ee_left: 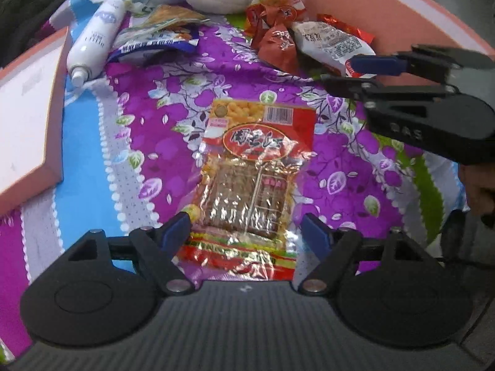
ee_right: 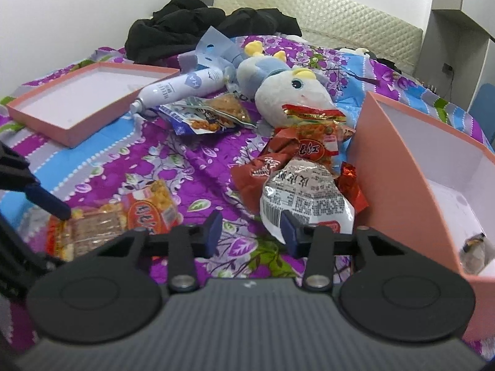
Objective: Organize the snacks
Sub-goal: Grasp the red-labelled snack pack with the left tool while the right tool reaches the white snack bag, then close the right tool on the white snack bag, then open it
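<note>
Our left gripper (ee_left: pixel 246 232) straddles the flat snack packet (ee_left: pixel 253 173), jaws spread wide; the right gripper (ee_right: pixel 252 227) hangs half-open, empty. Next we pinch the packet and carry it to the pink box (ee_right: pixel 402 154).

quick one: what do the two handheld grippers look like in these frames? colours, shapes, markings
Both match. The left gripper has a black body with a ribbed dark-grey top, two round black discs at the sides, black linkage arms with silver pivot screws, and blue pads on its fingers. The right gripper has the same build; seen from the side, its body bears faint lettering, unreadable. No cables or sleeves visible.
</note>
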The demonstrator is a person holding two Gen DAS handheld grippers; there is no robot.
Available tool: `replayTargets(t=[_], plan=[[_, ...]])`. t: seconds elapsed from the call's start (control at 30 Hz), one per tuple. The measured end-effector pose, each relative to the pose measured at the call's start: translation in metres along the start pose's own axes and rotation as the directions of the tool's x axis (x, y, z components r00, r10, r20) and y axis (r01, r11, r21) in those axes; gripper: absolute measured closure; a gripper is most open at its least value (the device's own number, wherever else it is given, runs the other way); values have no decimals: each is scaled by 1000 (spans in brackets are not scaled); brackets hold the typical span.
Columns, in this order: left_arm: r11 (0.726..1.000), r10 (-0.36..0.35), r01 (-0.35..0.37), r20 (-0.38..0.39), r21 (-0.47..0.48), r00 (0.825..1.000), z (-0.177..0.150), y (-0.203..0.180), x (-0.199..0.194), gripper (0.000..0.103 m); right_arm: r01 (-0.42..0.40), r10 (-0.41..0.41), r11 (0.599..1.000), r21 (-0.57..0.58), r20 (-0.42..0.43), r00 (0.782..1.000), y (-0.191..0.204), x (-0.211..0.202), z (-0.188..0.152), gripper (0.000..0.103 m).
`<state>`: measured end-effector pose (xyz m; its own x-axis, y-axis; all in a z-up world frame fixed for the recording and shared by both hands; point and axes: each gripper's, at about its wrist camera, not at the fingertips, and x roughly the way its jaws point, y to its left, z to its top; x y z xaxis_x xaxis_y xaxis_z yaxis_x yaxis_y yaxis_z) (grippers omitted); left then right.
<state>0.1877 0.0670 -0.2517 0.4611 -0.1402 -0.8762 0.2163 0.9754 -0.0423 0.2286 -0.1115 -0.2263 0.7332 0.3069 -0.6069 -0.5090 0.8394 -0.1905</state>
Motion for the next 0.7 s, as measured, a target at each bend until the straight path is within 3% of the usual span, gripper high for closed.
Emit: replayTargets(t=[0.2,0.27,0.37,0.7], plan=[[999,8,-8,2,-34,1000,6,1,4,25,12,-12,1000,-24,-10,1000,-1,17,-3,76],[1000,14,-15,-8,-24,1000,8,-2,3,30,4,-5,1000,-13,-26,1000,-3,20,-4,91],[998,28,-28,-14,-50,1000,12,-2,0,43,7,-8,1000,-8,-26,1000,-5,17,-5,97],[983,43,-43,-2,-178,999,4,0,-17,47,-12,12,1000,-3,-5,1000,-2,-24,0,99]])
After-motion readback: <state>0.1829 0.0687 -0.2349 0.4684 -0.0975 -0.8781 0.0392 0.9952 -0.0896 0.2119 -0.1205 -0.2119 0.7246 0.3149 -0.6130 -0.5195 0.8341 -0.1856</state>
